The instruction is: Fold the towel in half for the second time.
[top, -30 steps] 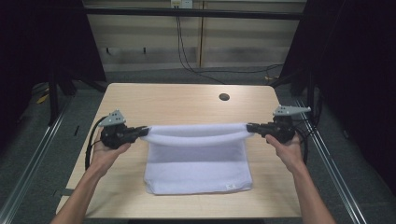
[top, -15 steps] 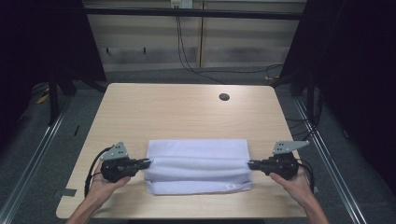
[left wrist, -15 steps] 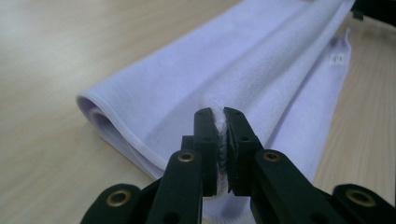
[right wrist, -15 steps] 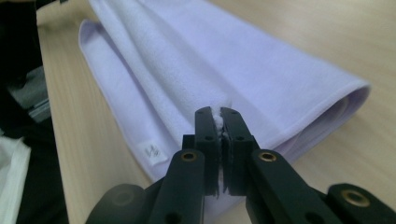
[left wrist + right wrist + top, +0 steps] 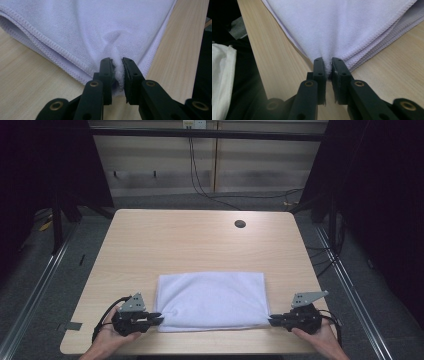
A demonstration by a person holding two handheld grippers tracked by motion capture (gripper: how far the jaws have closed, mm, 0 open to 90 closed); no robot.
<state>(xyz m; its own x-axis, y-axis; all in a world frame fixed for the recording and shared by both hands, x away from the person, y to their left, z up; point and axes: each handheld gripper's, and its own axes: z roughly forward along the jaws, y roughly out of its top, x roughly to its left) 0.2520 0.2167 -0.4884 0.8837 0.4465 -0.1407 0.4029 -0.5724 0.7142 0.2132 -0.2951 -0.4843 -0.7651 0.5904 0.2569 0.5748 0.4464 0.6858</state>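
Observation:
A white towel (image 5: 212, 297) lies folded in a flat rectangle near the front edge of the wooden table (image 5: 200, 240). My left gripper (image 5: 159, 318) lies low at the towel's near left corner. In the left gripper view the jaws (image 5: 117, 61) hold a bunched fold of the towel (image 5: 100, 25) that fills the gap between them; they have just been opening a little. My right gripper (image 5: 272, 321) is at the near right corner. Its jaws (image 5: 328, 61) pinch the corner of the towel (image 5: 342, 25) and have also just been opening slightly.
A dark round hole (image 5: 240, 224) sits in the tabletop at the back right. The table's front edge runs just behind both hands. Metal rails (image 5: 45, 280) flank the table on the floor. White fabric (image 5: 222, 75) shows beyond the table edge in the right gripper view.
Both grippers came toward the front edge and down, laying the towel's raised edge over onto the near part. The towel now lies flat and folded instead of hanging stretched between them.

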